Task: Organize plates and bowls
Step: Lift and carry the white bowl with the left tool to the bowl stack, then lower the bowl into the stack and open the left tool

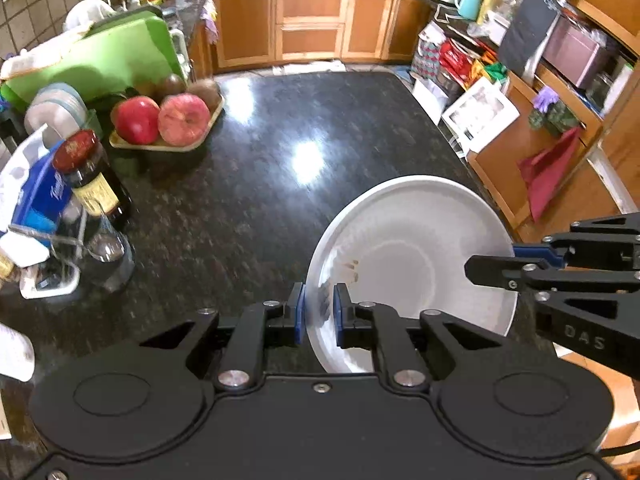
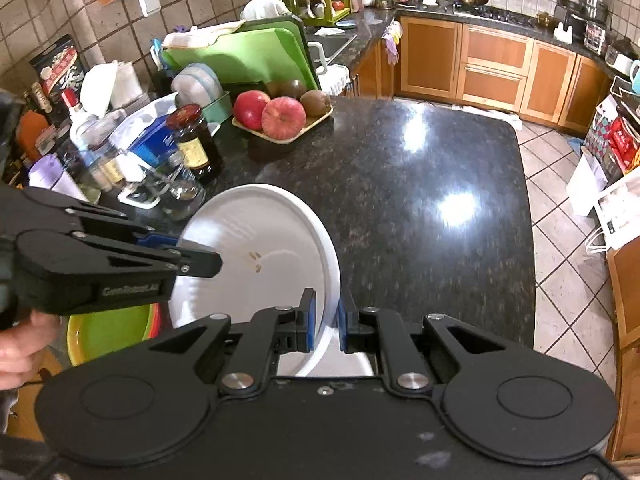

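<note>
A white plate (image 1: 412, 256) is held above the dark granite counter (image 1: 256, 168) near its front edge, tilted up. My left gripper (image 1: 319, 310) is shut on the plate's left rim. My right gripper (image 2: 326, 322) is shut on the plate's (image 2: 260, 256) right rim. Each gripper shows in the other's view, the right one in the left wrist view (image 1: 492, 270) and the left one in the right wrist view (image 2: 192, 258). A green bowl (image 2: 104, 334) sits below the plate at the lower left of the right wrist view, partly hidden.
A tray of apples and kiwis (image 2: 280, 118) stands at the counter's far left. Bottles and jars (image 2: 196, 142), a blue packet and stacked lids crowd the left side. A green cutting board (image 2: 244, 58) leans behind them. Bags (image 1: 460, 64) and wooden shelves stand on the right.
</note>
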Action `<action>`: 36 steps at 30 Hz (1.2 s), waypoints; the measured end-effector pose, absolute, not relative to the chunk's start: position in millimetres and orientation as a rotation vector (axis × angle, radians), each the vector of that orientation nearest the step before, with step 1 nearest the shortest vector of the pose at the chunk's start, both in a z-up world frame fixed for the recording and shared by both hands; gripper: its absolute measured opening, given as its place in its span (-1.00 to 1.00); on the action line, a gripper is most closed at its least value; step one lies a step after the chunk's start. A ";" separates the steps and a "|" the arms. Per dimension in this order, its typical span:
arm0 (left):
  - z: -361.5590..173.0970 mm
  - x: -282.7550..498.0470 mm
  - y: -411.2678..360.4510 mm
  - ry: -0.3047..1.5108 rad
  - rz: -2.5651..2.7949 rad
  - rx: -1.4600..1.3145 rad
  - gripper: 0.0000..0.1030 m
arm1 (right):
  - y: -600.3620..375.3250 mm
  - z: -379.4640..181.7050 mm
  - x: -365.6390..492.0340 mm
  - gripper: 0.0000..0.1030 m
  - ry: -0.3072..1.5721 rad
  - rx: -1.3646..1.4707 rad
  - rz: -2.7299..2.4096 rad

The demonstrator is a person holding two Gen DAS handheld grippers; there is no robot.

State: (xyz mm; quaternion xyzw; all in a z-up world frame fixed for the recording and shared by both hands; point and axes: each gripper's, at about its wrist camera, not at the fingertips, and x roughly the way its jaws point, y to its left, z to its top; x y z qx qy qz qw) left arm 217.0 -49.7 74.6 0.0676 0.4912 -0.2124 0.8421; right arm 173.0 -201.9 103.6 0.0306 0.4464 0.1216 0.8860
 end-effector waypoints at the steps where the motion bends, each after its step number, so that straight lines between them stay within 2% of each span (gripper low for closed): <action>1: 72.1 213.0 -50.8 1.046 -0.454 0.147 -0.65 | -202.0 102.0 165.8 -0.74 0.929 0.060 0.251; 15: 38.0 180.3 -66.3 1.152 -0.534 0.172 -0.64 | -220.2 59.1 125.4 -0.72 1.002 0.110 0.233; 18: 31.6 181.6 -70.7 1.147 -0.530 0.173 -0.64 | -222.4 51.2 130.0 -0.61 1.014 0.135 0.231; 23: 27.2 183.9 -74.3 1.135 -0.533 0.172 -0.49 | -226.0 42.8 133.4 -0.48 1.008 0.136 0.212; 36: 25.2 181.3 -69.5 1.063 -0.498 0.183 -0.46 | -232.9 39.7 134.3 -0.48 0.969 0.139 0.195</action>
